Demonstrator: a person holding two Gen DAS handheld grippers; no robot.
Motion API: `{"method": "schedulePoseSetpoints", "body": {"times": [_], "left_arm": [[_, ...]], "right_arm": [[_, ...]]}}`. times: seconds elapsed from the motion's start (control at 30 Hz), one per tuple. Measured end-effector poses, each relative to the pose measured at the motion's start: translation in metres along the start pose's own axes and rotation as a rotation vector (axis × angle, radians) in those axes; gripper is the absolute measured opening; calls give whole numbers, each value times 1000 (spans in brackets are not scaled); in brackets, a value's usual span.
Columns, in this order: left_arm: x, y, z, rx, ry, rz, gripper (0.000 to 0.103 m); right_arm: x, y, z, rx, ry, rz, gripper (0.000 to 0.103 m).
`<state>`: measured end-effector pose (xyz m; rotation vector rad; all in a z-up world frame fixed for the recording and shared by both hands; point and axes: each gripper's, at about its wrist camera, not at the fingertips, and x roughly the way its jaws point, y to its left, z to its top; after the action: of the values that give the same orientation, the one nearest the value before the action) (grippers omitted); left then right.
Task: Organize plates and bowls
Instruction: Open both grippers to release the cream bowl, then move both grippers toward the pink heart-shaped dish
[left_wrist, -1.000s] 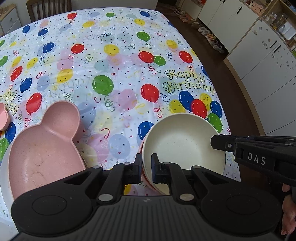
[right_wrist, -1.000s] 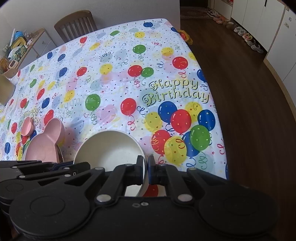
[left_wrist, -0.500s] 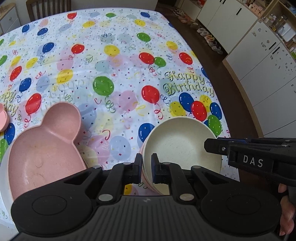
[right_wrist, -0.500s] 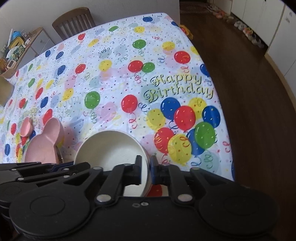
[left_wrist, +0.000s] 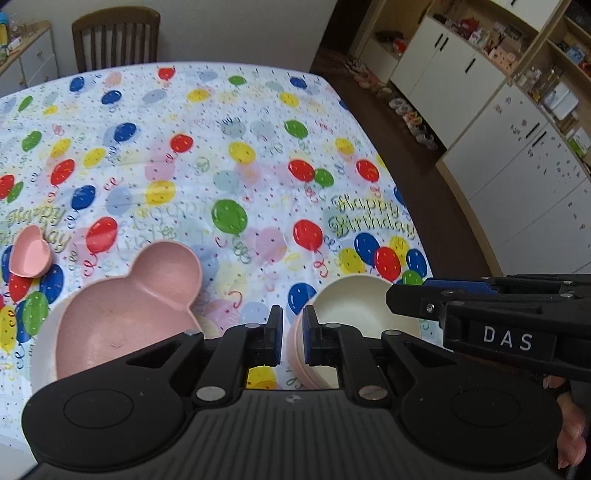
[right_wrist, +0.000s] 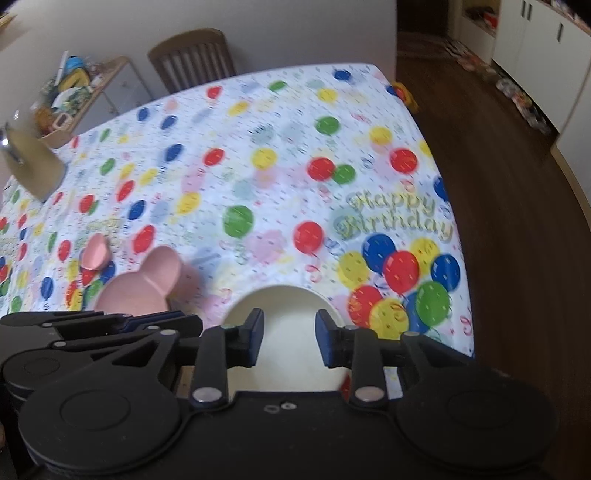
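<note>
Your left tongs (left_wrist: 292, 338): fingers a narrow gap apart, nothing between them, raised over the desk (left_wrist: 229, 155) near edge. Your right tongs (right_wrist: 290, 341): spread wide, empty, above the cream bowl (right_wrist: 284, 332). Cream bowl sits nested in a pink bowl (left_wrist: 295, 347), near-right on desk. Bear-shaped pink plate (left_wrist: 125, 314) rests on a white plate (left_wrist: 42, 343), near-left. Heart-shaped pink dish (left_wrist: 29, 253) lies farther left, apart from the rest.

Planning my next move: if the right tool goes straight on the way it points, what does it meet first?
Most likely the cream bowl: the right tool is open with that bowl directly ahead between its fingers. Depth is unclear, but nothing else shows in the line before the balloon tablecloth.
</note>
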<state>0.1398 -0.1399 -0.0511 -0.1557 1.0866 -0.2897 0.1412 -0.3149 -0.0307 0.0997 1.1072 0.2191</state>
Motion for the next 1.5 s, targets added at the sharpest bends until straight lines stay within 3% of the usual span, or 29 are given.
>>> {"method": "schedulePoseSetpoints", "body": {"times": [0.17,0.3,0.53,0.67,0.83,0.9,1.1,1.5], "left_arm": [[-24,18,1,-42,-58,21,11],[-42,36,-1,-82,-97,51,21],[-73,79,-6,-182,-168,113,29],[-89,107,-11,-248,-214,180,57],[-98,142,-12,-316,-241,234,61],[-98,153,-12,-341,-251,263,71],[-88,190,-11,-418,-256,325,73],[-46,257,-13,-572,-216,403,73]], "right_arm": [[-9,22,5,-56,-27,26,35],[-13,43,10,-110,-46,58,39],[-15,89,20,-224,-70,124,50],[-12,118,27,-292,-76,166,57],[-1,150,42,-346,-80,217,66],[5,160,49,-362,-80,232,73],[33,192,67,-432,-65,278,94],[114,236,103,-460,39,312,93]]}}
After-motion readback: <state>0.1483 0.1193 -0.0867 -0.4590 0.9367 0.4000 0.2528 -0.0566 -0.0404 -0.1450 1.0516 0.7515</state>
